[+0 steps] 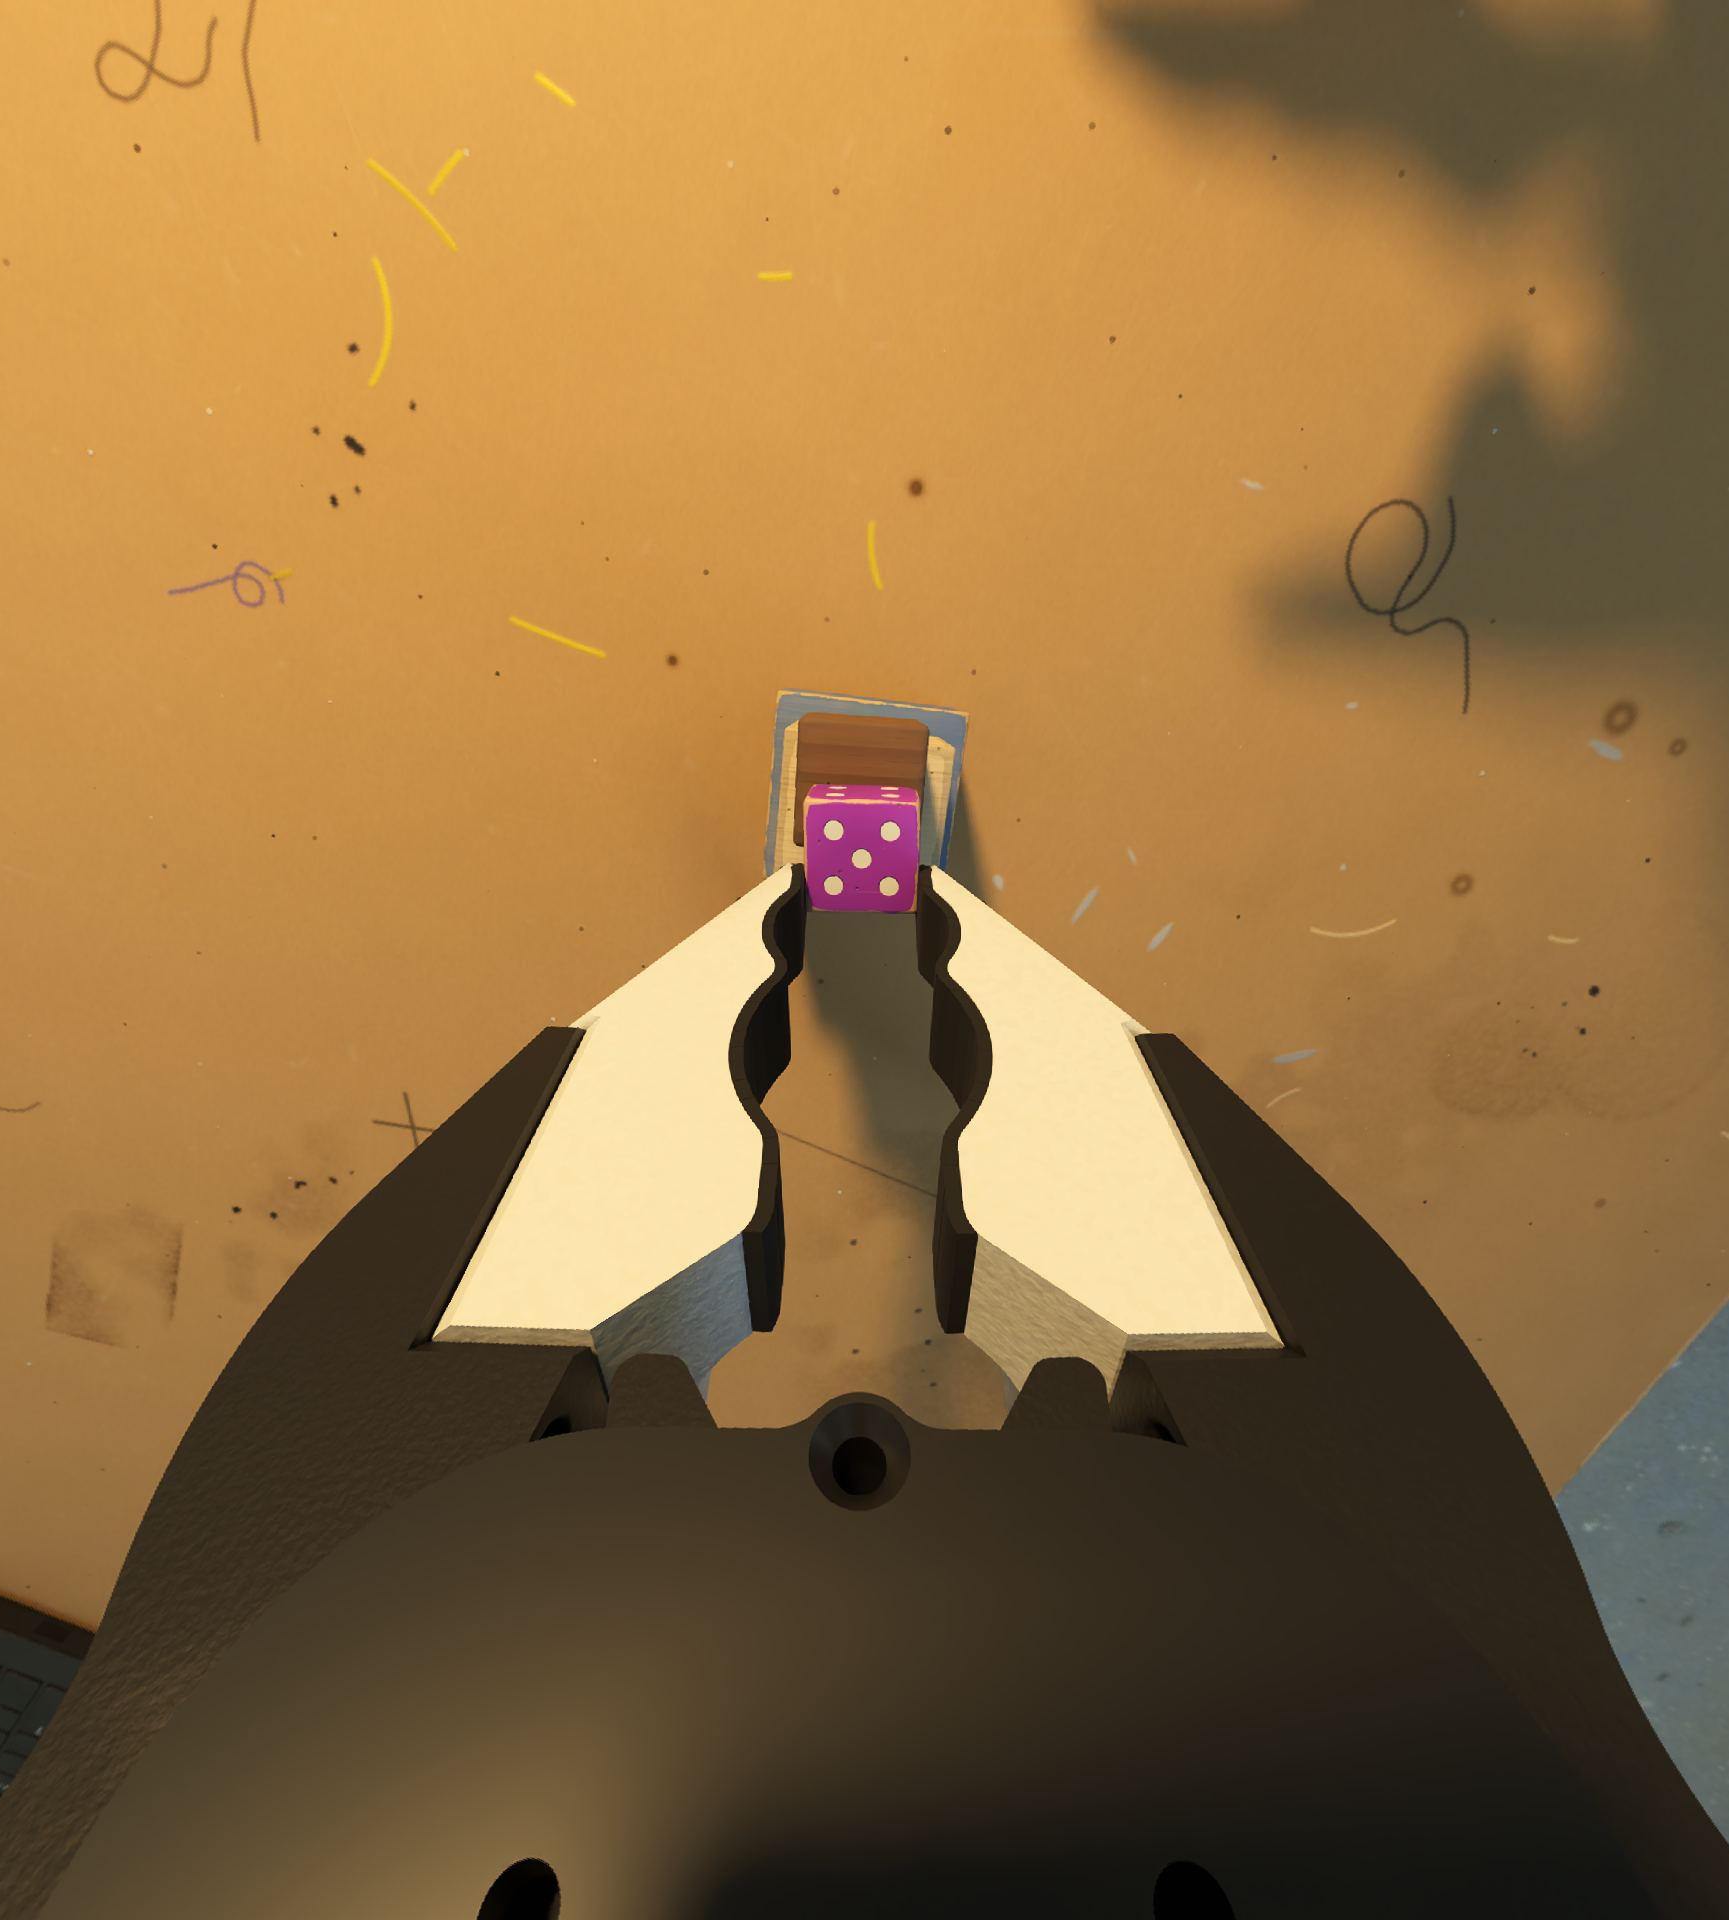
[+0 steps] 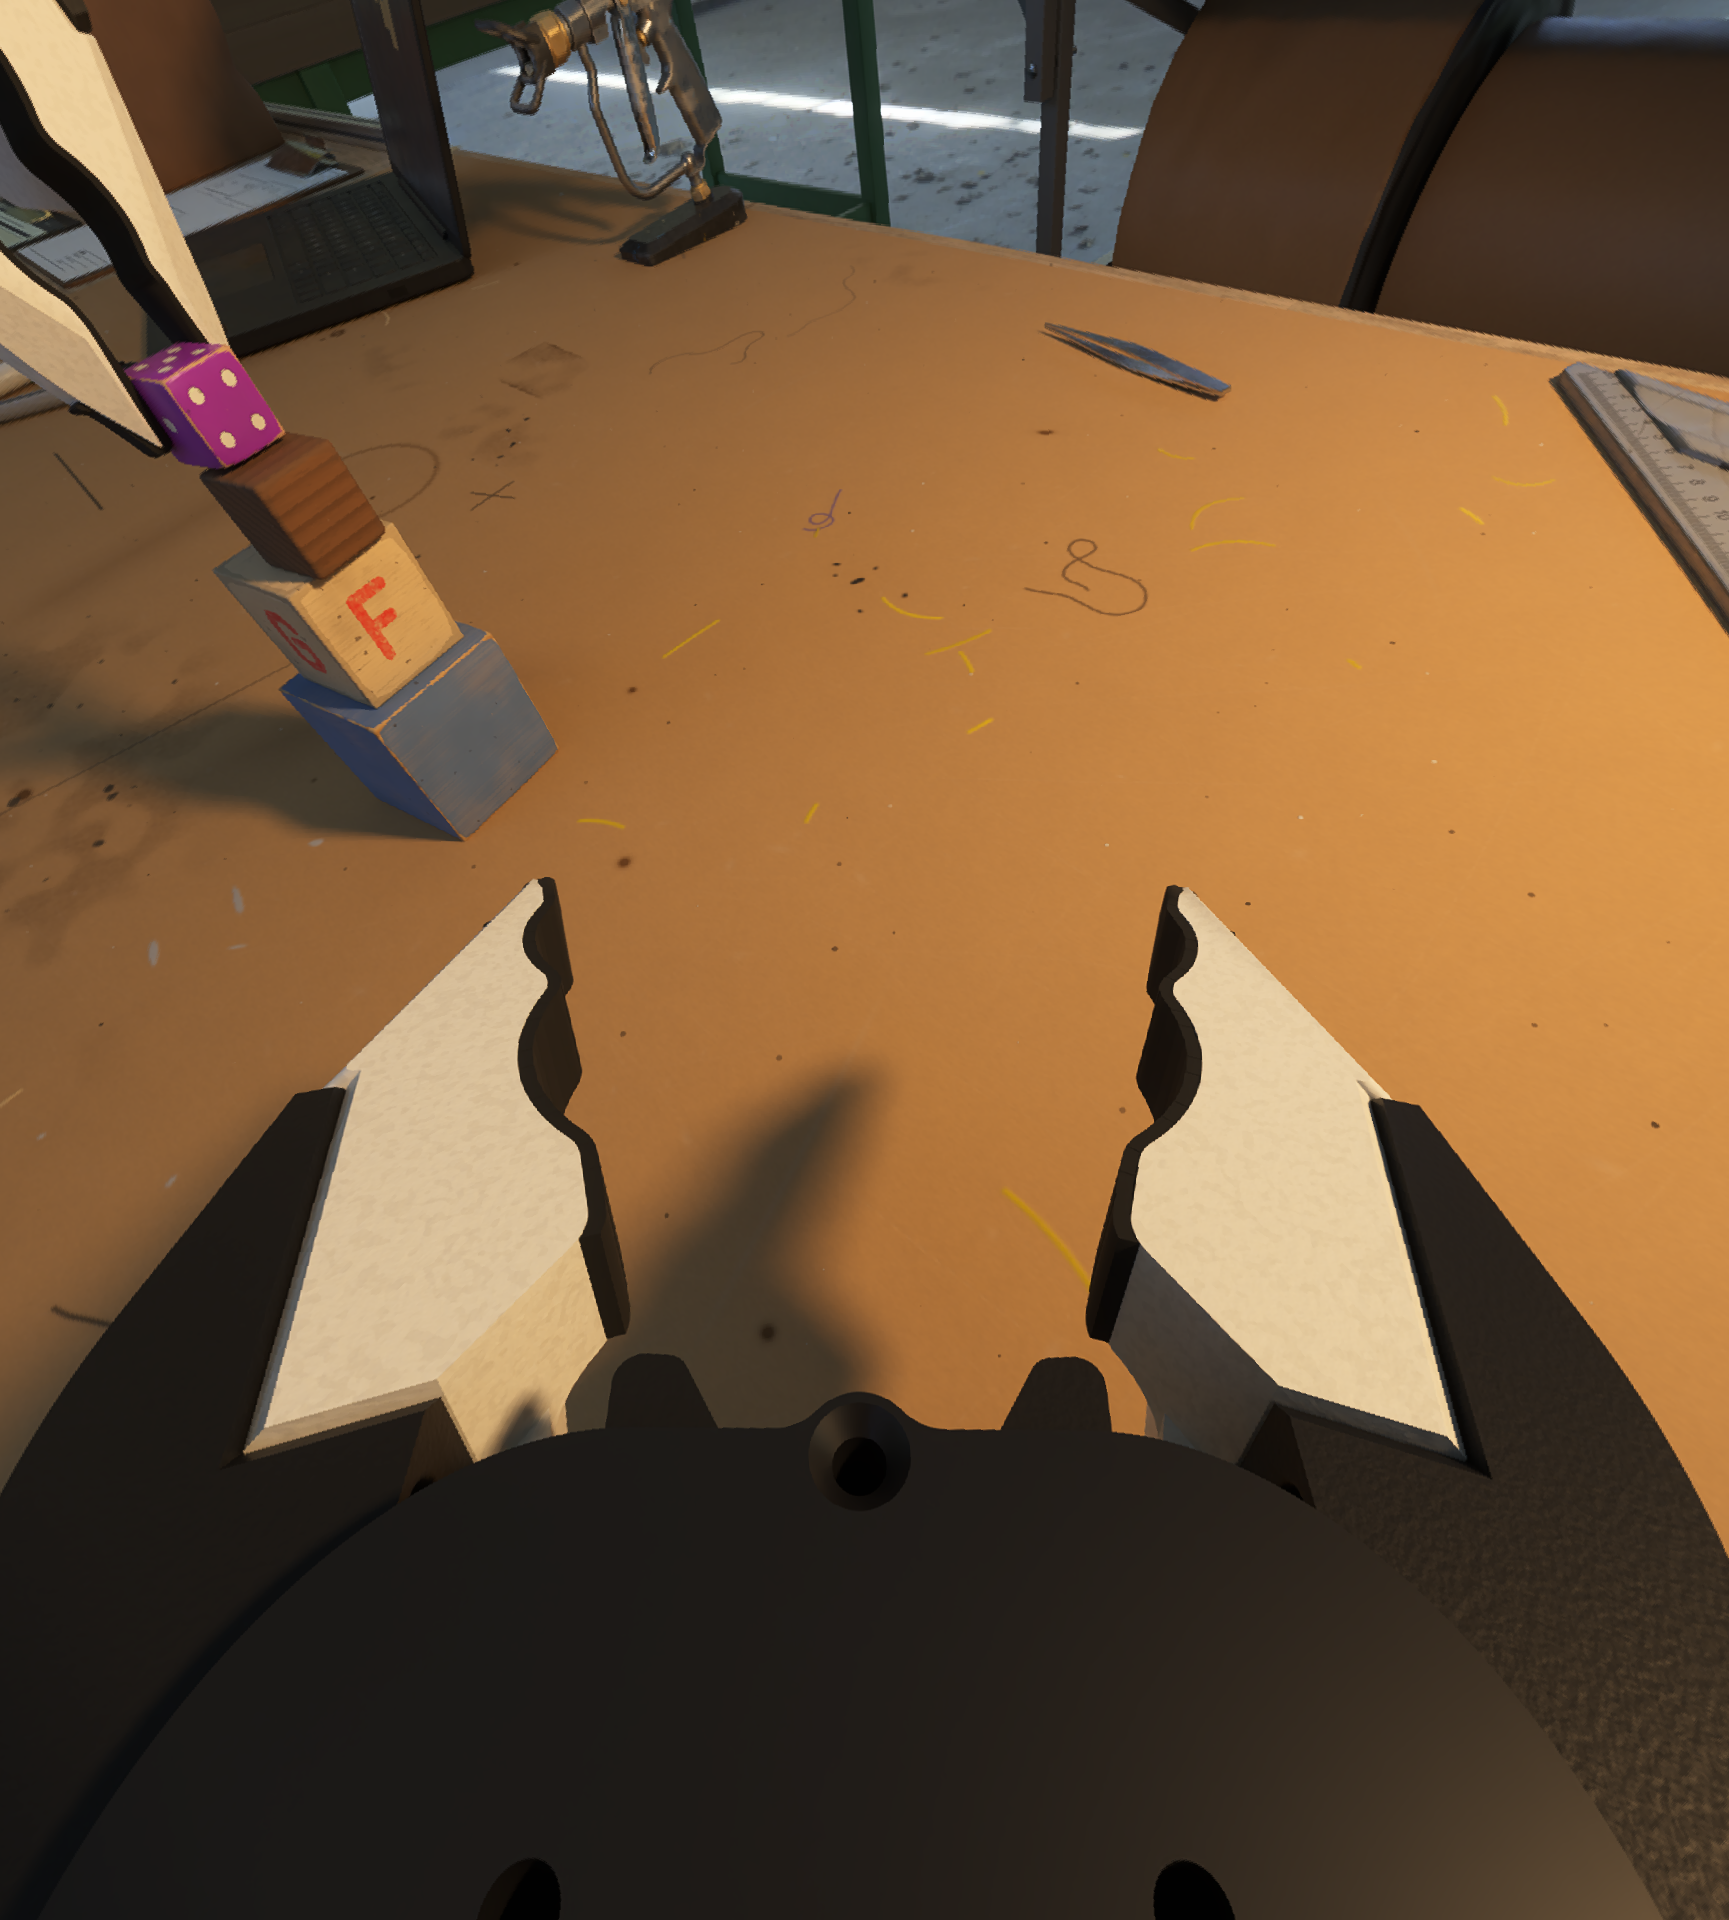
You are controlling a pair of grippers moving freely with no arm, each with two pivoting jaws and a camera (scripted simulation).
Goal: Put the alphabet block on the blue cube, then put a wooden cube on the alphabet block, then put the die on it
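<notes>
A stack stands on the orange table: a blue cube (image 2: pixel 444 738) at the bottom, an alphabet block (image 2: pixel 361 618) on it, and a dark wooden cube (image 2: pixel 294 504) on top. My left gripper (image 1: pixel 861 883) is shut on a magenta die (image 1: pixel 860 847) with white pips and holds it at the wooden cube's (image 1: pixel 860 748) top; whether the two touch is unclear. The die (image 2: pixel 205 403) and the left gripper (image 2: pixel 148 416) also show at the upper left of the right wrist view. My right gripper (image 2: pixel 860 894) is open and empty, low over the table to the right of the stack.
A dark laptop (image 2: pixel 340 239) and papers lie behind the stack. A spray gun on a stand (image 2: pixel 652 114) is at the back edge. A metal blade (image 2: pixel 1140 358) and a steel ruler (image 2: pixel 1712 520) lie at the right. The table edge (image 1: pixel 1670 1382) runs near the left gripper.
</notes>
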